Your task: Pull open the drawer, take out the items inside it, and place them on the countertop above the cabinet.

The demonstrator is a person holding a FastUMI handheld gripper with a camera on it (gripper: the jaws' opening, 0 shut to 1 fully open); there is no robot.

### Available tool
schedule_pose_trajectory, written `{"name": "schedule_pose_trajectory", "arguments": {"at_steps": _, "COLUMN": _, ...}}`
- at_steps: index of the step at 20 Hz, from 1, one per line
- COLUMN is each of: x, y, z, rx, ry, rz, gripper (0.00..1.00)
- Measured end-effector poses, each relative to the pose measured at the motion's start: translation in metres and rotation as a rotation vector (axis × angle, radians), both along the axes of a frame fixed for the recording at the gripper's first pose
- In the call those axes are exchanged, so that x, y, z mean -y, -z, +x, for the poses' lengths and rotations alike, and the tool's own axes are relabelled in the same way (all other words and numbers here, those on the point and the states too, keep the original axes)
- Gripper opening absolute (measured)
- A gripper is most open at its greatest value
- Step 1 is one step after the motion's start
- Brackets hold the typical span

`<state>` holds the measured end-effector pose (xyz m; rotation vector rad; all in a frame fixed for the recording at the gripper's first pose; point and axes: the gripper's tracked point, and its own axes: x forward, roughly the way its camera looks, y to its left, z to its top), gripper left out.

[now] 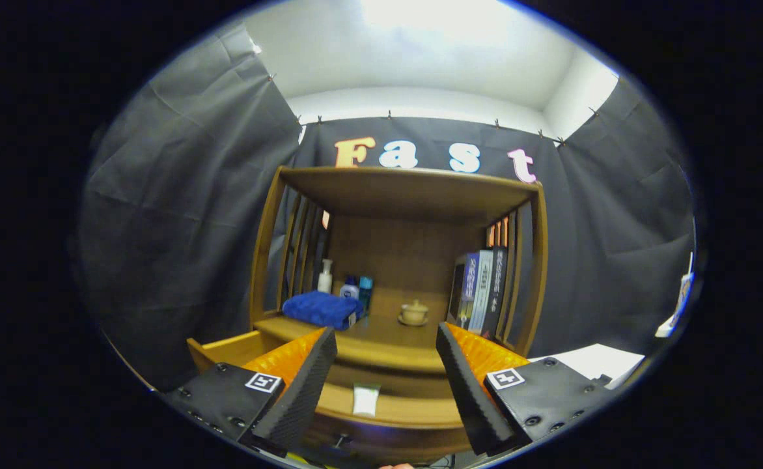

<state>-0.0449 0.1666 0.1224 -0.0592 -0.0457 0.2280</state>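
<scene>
- We see the drawer [225,352] pulled out of the wooden cabinet [401,195]; its left wall shows beside the left finger and its front panel runs across below both fingers.
- On the countertop [381,312], at the left, a folded blue towel [321,309] lies near the front edge.
- Behind the towel stand a white pump bottle [325,276] and two smaller bottles [357,290], all upright against the slatted left side.
- The gripper [387,355] hangs over the open drawer with its fingers spread well apart and gripping nothing.
- Between the fingers, down in the drawer, lies a small white tube [366,398]. Its long axis runs front to back, in line with the fingers. The end nearer the cabinet looks darker, but we cannot tell which end is the cap.
- Beyond the fingers, right of centre on the countertop, sits a small lidded ceramic cup on a saucer [414,314].
- At the right, upright books [482,290] lean against the slatted right side.
- Further right, outside the cabinet, a white sheet [593,360] lies flat.
</scene>
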Motion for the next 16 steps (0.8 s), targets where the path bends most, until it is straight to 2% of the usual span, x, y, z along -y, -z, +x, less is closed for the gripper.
{"name": "schedule_pose_trajectory", "arguments": {"at_steps": 3, "x": -0.014, "y": -0.011, "z": 0.035, "rx": -0.126, "ry": -0.07, "rz": 0.083, "gripper": 0.99}}
{"name": "schedule_pose_trajectory", "arguments": {"at_steps": 5, "x": -0.012, "y": 0.002, "z": 0.073, "rx": -0.229, "ry": -0.066, "rz": 0.089, "gripper": 0.99}}
{"name": "schedule_pose_trajectory", "arguments": {"at_steps": 10, "x": -0.036, "y": 0.1, "z": 0.143, "rx": -0.58, "ry": -0.063, "rz": -0.039, "gripper": 1.0}}
{"name": "schedule_pose_trajectory", "arguments": {"at_steps": 13, "x": -0.042, "y": 0.175, "z": 0.144, "rx": -0.831, "ry": -0.065, "rz": -0.143, "gripper": 1.0}}
{"name": "schedule_pose_trajectory", "arguments": {"at_steps": 16, "x": -0.041, "y": 0.226, "z": 0.135, "rx": -1.003, "ry": -0.07, "rz": -0.249, "gripper": 0.99}}
